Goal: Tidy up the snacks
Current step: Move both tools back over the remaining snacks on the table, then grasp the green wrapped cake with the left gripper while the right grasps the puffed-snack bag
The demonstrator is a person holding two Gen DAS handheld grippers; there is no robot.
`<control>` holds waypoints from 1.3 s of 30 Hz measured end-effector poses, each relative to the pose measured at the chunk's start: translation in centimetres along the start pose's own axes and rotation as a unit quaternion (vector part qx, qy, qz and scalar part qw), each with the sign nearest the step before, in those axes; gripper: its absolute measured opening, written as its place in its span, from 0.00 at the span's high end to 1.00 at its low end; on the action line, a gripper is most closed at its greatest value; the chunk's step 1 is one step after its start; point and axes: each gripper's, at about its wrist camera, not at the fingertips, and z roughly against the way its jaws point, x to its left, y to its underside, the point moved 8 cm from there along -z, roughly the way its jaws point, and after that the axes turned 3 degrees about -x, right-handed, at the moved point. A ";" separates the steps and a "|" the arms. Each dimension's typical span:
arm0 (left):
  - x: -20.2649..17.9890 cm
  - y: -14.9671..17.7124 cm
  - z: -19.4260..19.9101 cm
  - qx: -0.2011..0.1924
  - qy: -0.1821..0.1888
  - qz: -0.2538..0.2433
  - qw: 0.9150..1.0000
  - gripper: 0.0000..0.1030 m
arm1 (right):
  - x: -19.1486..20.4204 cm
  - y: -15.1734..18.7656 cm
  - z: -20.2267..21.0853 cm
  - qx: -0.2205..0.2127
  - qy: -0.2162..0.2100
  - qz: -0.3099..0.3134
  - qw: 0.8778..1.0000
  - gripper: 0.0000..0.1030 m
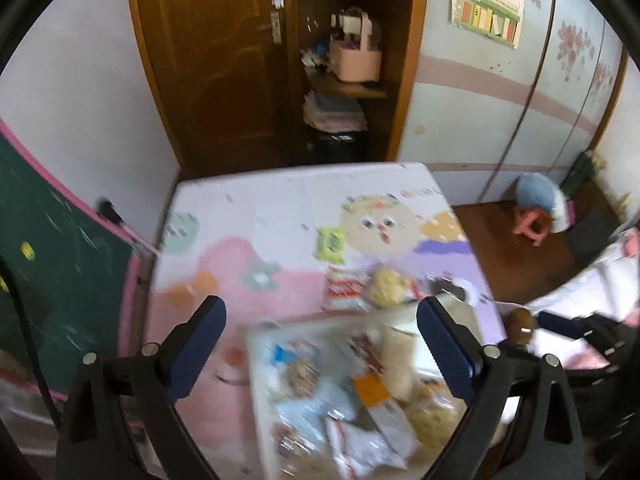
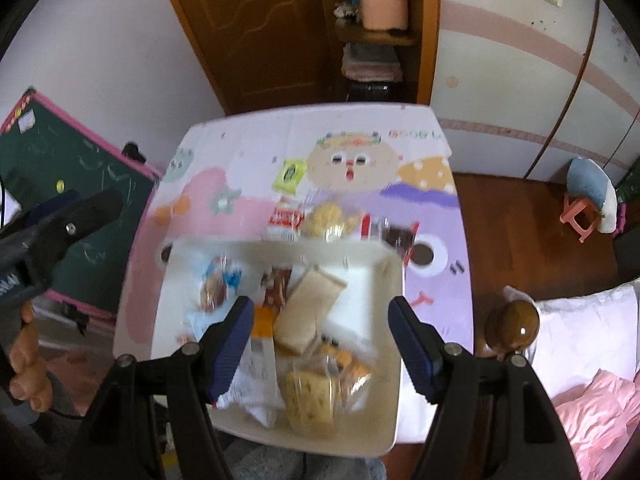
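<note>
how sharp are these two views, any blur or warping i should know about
Left wrist view: the snacks in the white tray are smeared by motion blur, while the left gripper stays crisp; door and wardrobe lines bow from fisheye. Right wrist view: milder blur, the yellow packet still reads, the right gripper is sharp, and black vignette fills the corners.

Tablecloth (image 2: 224, 184) w/ pastel cartoon print: pink, lilac, white. Tray (image 2: 394, 380) cream. Packet (image 2: 289, 176) yellow-green. Chalkboard (image 2: 80, 184) dark green, pink frame. Stool (image 2: 580, 216) pink.
</note>
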 end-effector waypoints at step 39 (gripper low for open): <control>-2.3 -1.2 -37.0 0.237 0.043 -0.065 0.968 0.07 | -3.5 -4.5 -28.2 0.241 -0.022 -0.229 0.943 0.35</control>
